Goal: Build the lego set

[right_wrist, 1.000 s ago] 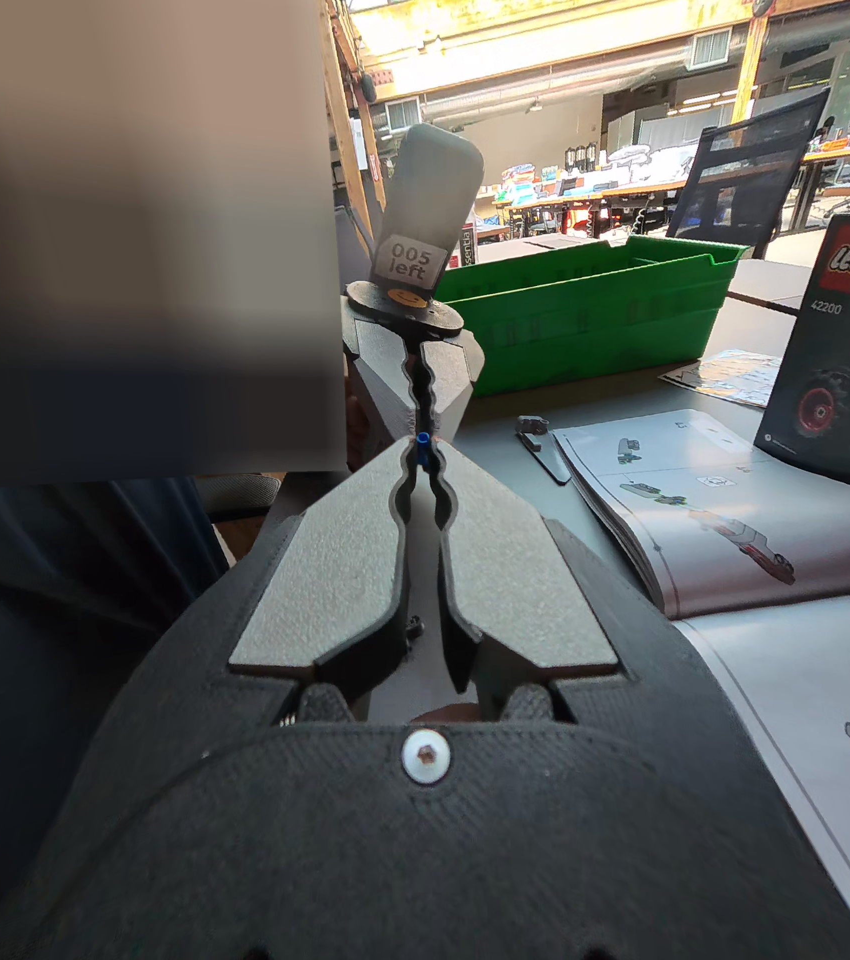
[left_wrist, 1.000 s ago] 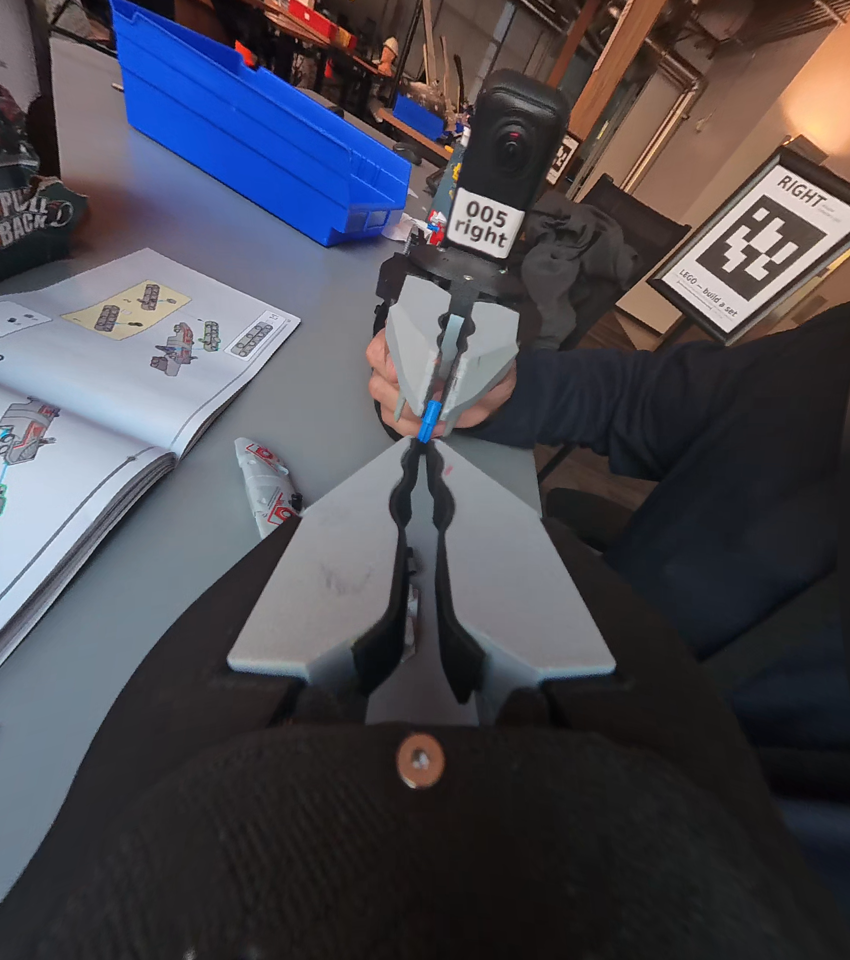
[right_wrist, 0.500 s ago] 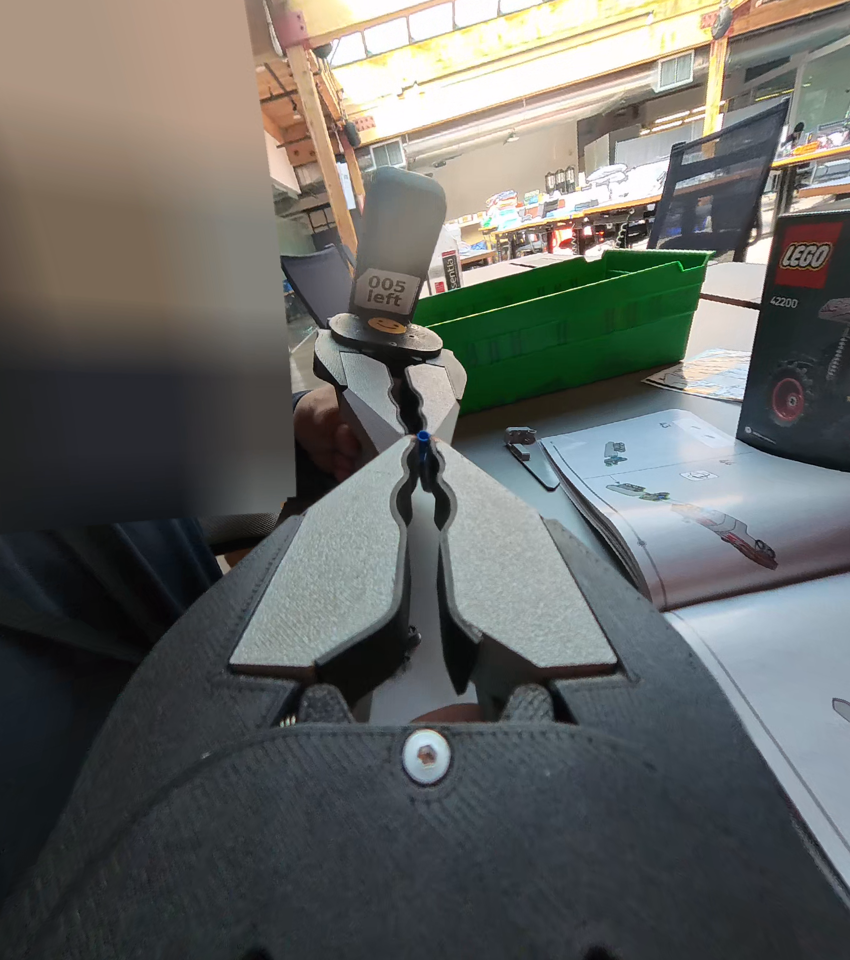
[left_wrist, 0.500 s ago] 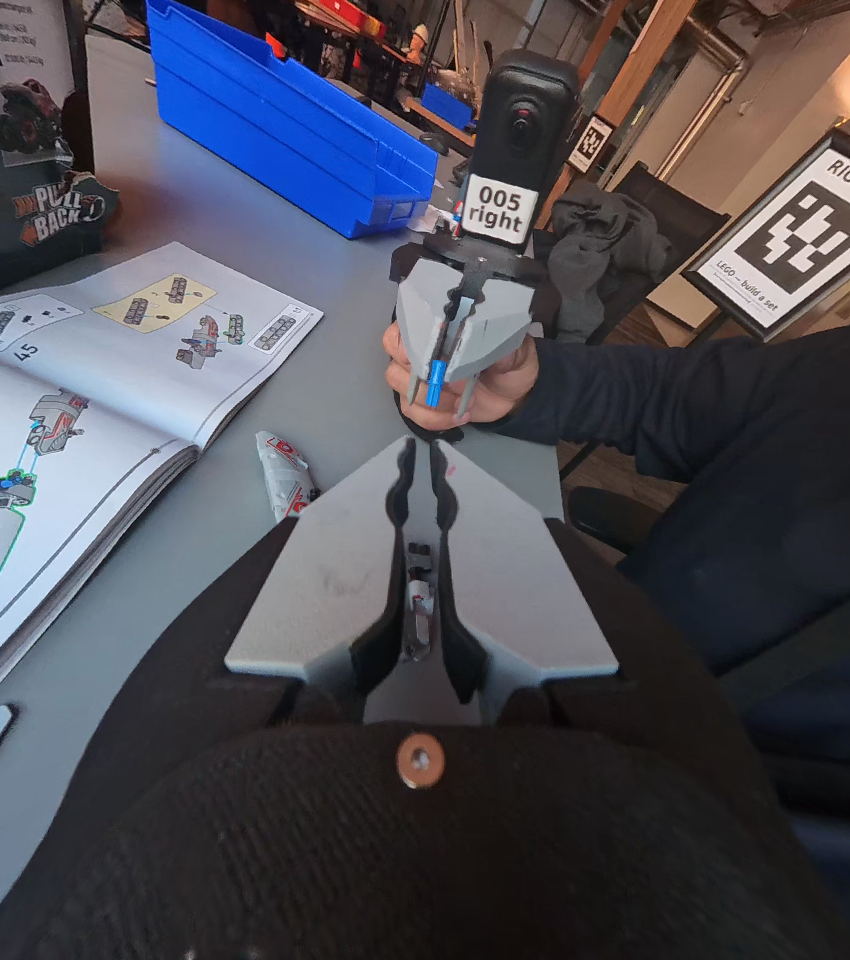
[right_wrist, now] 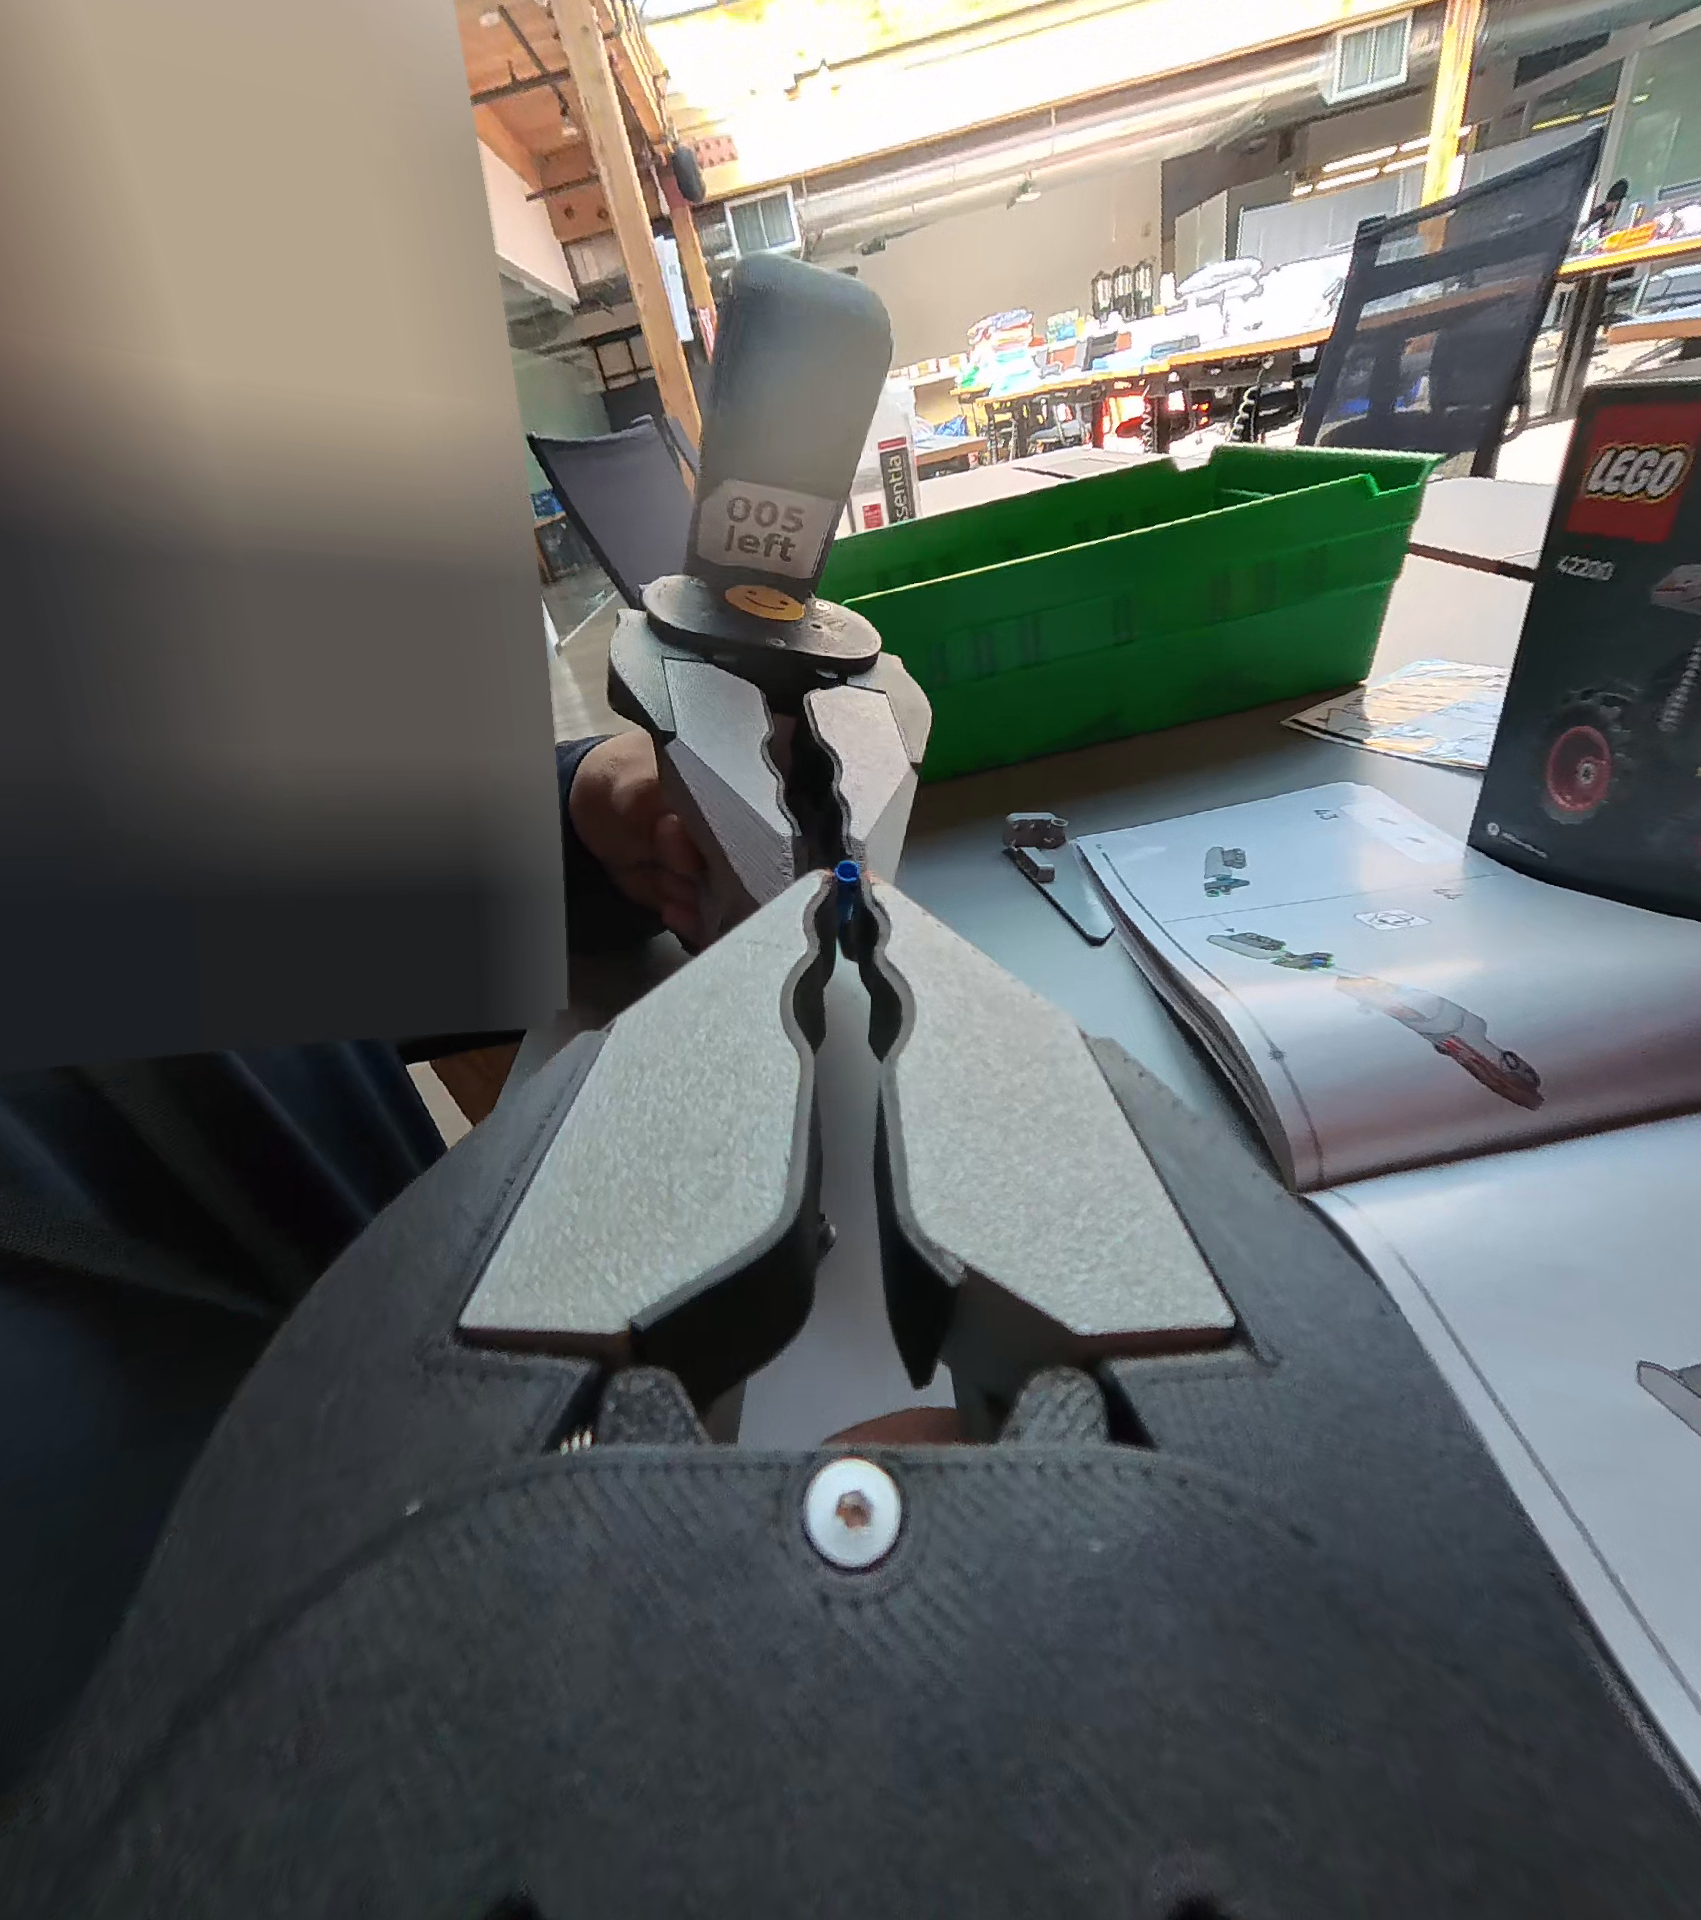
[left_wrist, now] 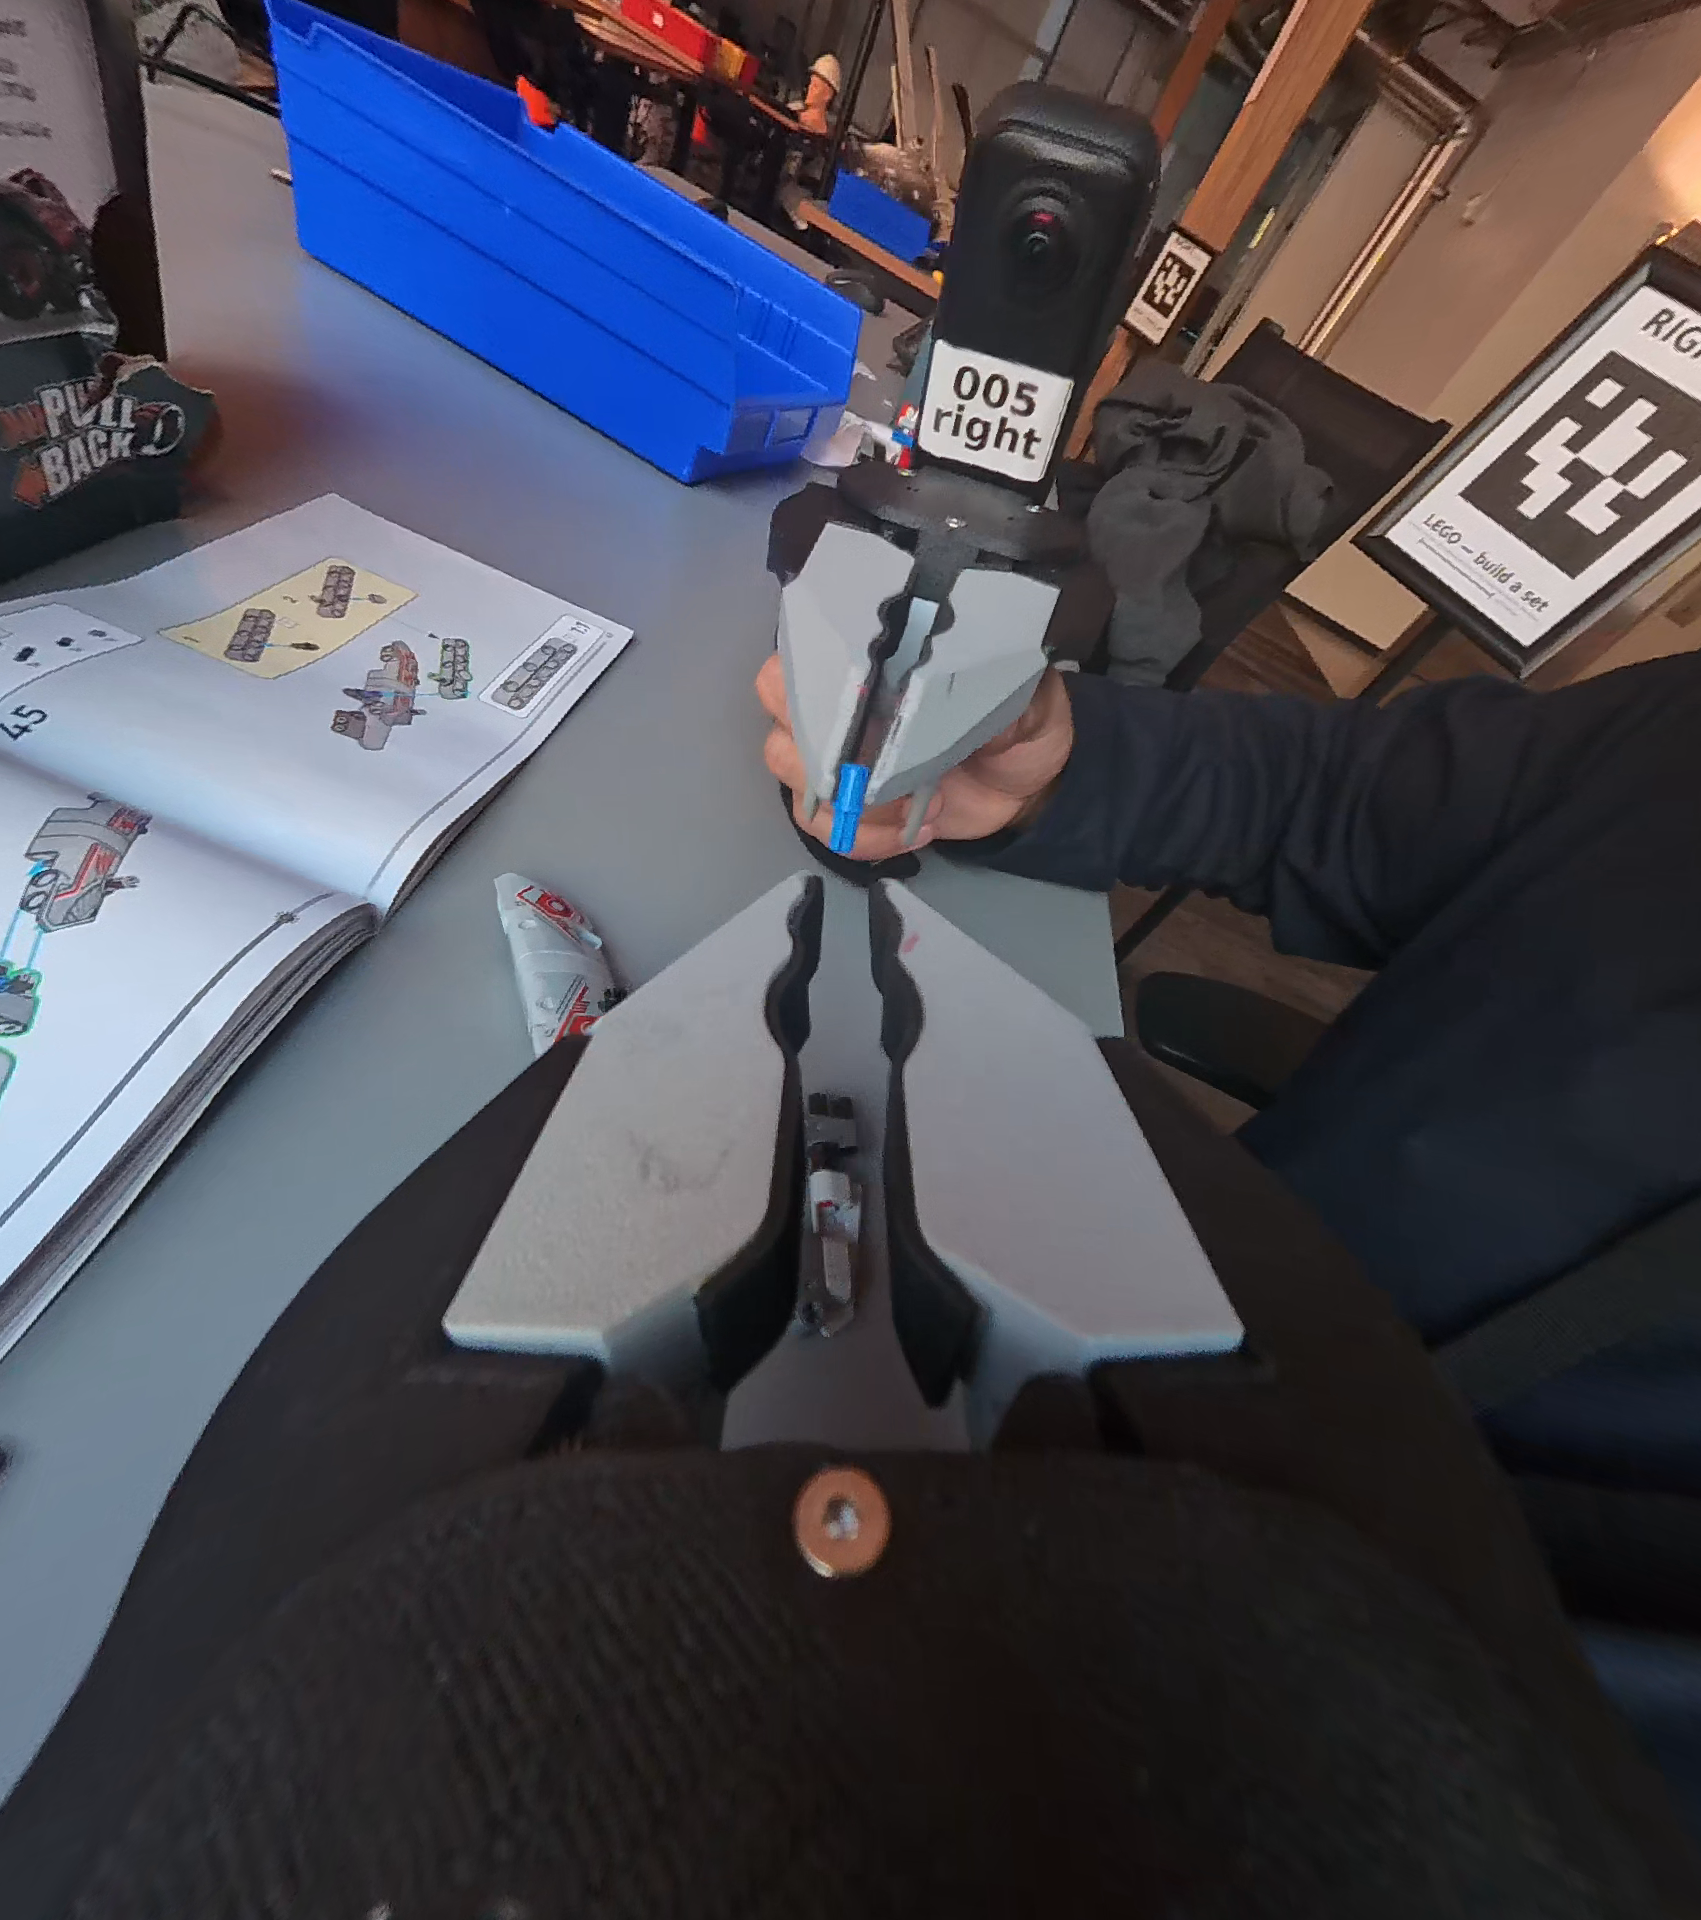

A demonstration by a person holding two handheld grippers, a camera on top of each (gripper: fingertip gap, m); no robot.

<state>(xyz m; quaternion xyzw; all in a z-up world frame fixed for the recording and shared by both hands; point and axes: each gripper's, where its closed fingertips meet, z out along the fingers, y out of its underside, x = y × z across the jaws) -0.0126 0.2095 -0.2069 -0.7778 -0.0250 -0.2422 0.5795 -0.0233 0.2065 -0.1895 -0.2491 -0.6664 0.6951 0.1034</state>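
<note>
My right gripper is clamped on a small blue pin, tip of the pin sticking out past the fingertips; from the right wrist cam the same pin shows pinched right at the tips. My left gripper has its jaws apart w/ a narrow gap, holding nothing. The two grippers face each other tip to tip, near but not touching.

Below the left jaws, on the grey table, lies a small grey subassembly w/ red marks. A white-and-red panel piece lies just beside the open instruction booklet. Blue bin and green bin sit farther back, set box upright by the booklet.

Step in hand, I'd say: get the pin into the subassembly. To do it well: grab the grey piece w/ the left first, hole facing the right gripper, then line the pin up axially & push straight. Grip is shallow, so any sideways load could twist the pin out
</note>
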